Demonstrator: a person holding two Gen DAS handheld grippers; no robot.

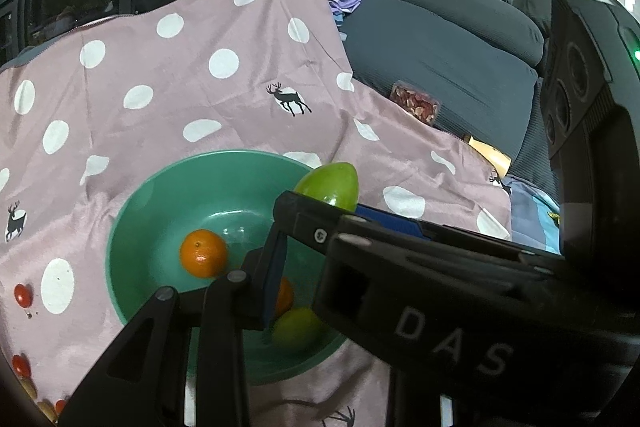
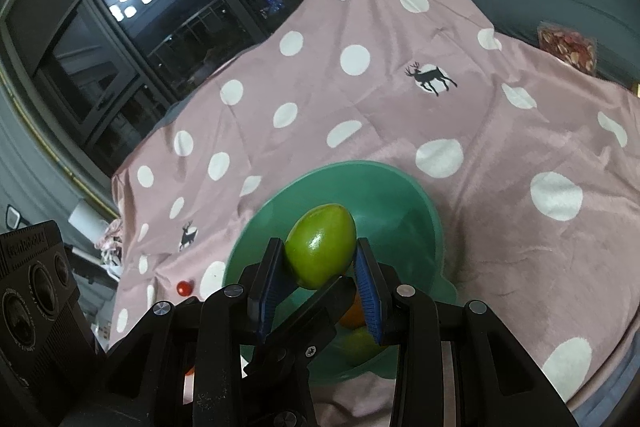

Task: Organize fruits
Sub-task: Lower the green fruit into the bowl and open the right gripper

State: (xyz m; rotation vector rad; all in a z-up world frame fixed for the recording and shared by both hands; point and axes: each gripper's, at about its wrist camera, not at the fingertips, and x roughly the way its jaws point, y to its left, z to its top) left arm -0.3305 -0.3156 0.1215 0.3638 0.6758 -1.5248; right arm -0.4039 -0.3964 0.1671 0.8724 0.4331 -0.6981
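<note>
My right gripper (image 2: pixel 320 265) is shut on a green mango (image 2: pixel 320 245) and holds it above the green bowl (image 2: pixel 404 187). The mango (image 1: pixel 330 185) and the right gripper (image 1: pixel 400 259) also show in the left wrist view, over the bowl's (image 1: pixel 132 227) right rim. In the bowl lie an orange (image 1: pixel 203 253), a second orange (image 1: pixel 285 297) partly hidden, and a green fruit (image 1: pixel 298 329). Of my left gripper only one finger (image 1: pixel 272 279) shows, over the bowl; the other is hidden behind the right gripper.
The bowl sits on a pink polka-dot cloth (image 1: pixel 180 87). Small red tomatoes (image 1: pixel 22 295) and other fruits lie at its left edge; one tomato (image 2: pixel 184 287) shows left of the bowl. A grey sofa (image 1: pixel 440 47) with a snack box (image 1: pixel 416 103) stands behind.
</note>
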